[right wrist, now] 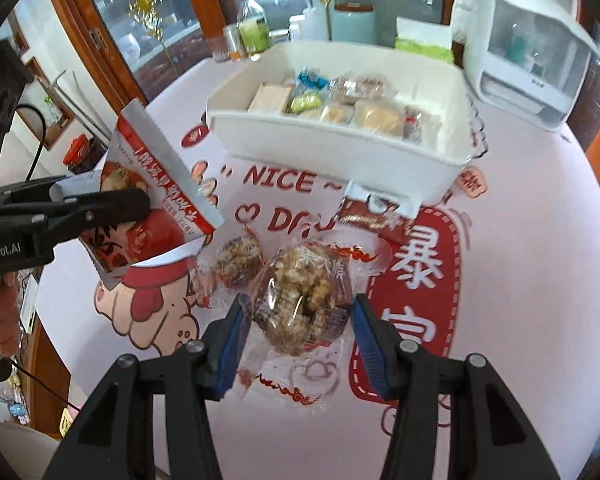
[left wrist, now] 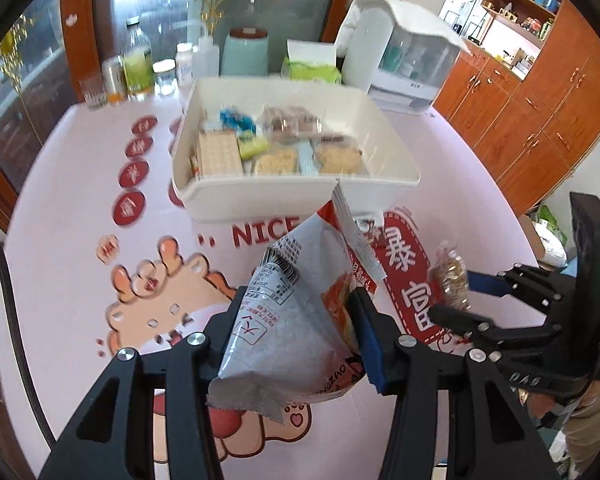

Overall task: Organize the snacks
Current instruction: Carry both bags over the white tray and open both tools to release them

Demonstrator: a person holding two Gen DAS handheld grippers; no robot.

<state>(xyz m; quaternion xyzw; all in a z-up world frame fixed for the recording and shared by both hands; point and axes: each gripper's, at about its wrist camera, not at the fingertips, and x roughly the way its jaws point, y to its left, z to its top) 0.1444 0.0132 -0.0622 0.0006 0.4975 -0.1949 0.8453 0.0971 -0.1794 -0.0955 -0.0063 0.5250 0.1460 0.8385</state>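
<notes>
My left gripper is shut on a red and white snack bag, held above the pink tablecloth; the bag also shows in the right wrist view. My right gripper is shut on a clear-wrapped nut cake, which also shows in the left wrist view. A second nut cake and a brown packet lie on the cloth. The white bin, holding several wrapped snacks, stands just beyond; it also shows in the right wrist view.
Behind the bin stand bottles and jars, a teal canister, a tissue box and a white appliance. Wooden cabinets stand to the right. The table edge curves around at left and right.
</notes>
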